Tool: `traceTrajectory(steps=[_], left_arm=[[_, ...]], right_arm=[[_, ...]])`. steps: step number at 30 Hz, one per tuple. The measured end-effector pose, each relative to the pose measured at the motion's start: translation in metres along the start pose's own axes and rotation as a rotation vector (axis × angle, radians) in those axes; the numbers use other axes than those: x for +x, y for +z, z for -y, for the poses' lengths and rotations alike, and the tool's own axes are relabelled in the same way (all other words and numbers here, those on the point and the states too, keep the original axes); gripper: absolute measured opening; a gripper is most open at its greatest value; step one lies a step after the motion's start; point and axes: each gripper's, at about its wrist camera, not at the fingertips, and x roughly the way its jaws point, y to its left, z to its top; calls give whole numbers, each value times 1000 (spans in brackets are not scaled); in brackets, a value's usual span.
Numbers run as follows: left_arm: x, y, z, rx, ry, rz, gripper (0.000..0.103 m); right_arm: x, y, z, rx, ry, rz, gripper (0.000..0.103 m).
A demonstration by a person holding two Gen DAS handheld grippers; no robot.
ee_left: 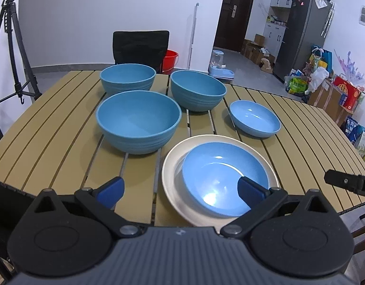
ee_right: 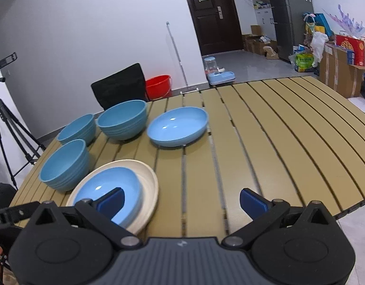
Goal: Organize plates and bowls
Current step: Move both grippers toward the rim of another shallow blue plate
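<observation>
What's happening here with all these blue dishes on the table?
A person holds a two-finger gripper in each hand above a slatted table, tidying dishes. Both the left gripper and right gripper are open and hold nothing. One shallow blue dish already sits on the white plate; another shallow dish and three deep blue bowls stand separately.

Glossy blue plates (ee_left: 255, 118), matt ribbed bowls (ee_left: 138, 121)

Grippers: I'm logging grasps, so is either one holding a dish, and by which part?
Nothing is held. The left gripper and right gripper are both open above the table.
</observation>
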Motion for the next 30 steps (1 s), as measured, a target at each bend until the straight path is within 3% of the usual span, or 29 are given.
traceTrajectory(steps=[13, 24, 30], left_arm=[[51, 47, 34, 48, 3, -72, 103], [109, 113, 79, 89, 18, -111, 103], [148, 144, 108, 117, -3, -179, 103]], right_arm=[[52, 37, 49, 67, -30, -40, 103], [105, 90, 62, 26, -25, -58, 103], [135, 119, 64, -13, -23, -122, 98]])
